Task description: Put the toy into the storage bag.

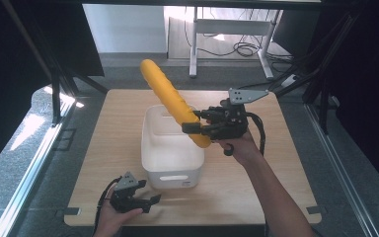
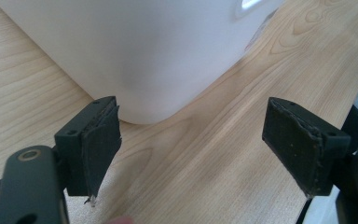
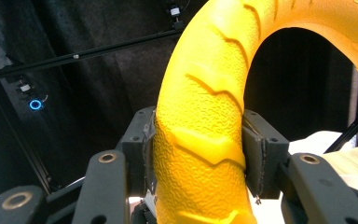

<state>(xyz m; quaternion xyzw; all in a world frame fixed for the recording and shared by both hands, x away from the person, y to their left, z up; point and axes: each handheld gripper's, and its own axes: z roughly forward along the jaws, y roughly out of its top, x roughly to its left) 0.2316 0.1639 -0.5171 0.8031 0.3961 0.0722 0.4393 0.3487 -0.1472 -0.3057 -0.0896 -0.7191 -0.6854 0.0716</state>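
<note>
A: From the high view, what is going on?

B: The right tool [image 1: 196, 121] is holding a long yellow ridged foam-like roll [image 1: 173, 100] near its lower end, above the white plastic bin [image 1: 154, 157] that is sitting mid-bench. The roll is slanting up and away, its far end reaching well past the bin's back rim. The left tool [image 1: 148, 202] is resting low at the near edge of the wooden bench [image 1: 108, 143], just in front of the bin and gripping nothing.

A: And the left gripper view?

B: The left tool [image 2: 193, 149] is standing with its jaws wide apart, bare wood between them. The bin's [image 2: 158, 56] rounded corner is sitting just beyond them, not touched.

A: The right gripper view?

B: The right tool [image 3: 199, 154] is clamping the yellow roll [image 3: 205, 121] from both sides, pads pressing on its pebbled, grooved skin. The roll is arching up and over to the right.

A: How will it handle?

B: My guess is light and soft: the skin is looking like foam, and the pads are seeming to bite in a little. The rough texture should be giving good grip, so slipping is looking unlikely. Held near one end, though, the long free part is likely to be swaying and levering on the jaws. A hold nearer the middle would be steadier. It also looks longer than the bin, so it may need tilting or bending to go in, if that is the aim.
</note>
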